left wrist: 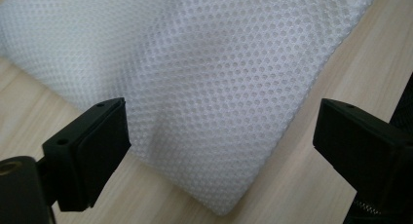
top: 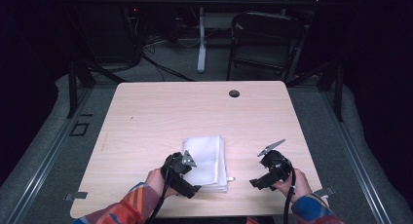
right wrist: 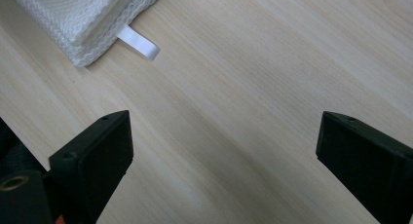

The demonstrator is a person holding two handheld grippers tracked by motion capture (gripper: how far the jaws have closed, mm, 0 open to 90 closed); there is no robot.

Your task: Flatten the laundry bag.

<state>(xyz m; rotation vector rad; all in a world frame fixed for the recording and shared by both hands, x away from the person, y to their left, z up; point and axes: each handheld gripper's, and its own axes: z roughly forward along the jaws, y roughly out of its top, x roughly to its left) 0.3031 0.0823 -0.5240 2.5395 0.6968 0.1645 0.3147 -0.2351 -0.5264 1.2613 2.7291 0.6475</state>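
Note:
A folded white mesh cloth [top: 207,161] lies on the light wooden table [top: 195,112], near its front edge. My left gripper [top: 192,179] sits at the cloth's near-left corner. In the left gripper view the left gripper [left wrist: 221,146] is open, with the corner of the mesh cloth [left wrist: 204,78] lying between the wide jaws and the pads [left wrist: 104,151] off it. My right gripper [top: 260,180] rests to the right of the cloth, apart from it. Seen from its own camera, the right gripper [right wrist: 224,160] is open over bare wood, with the cloth [right wrist: 73,14] and its white tag [right wrist: 139,43] at the upper left.
A dark round cable hole [top: 234,93] sits near the table's far edge. Beyond the table stand a black folding chair [top: 265,39] and a white desk leg [top: 201,44]. Grey floor and black frame posts flank the table.

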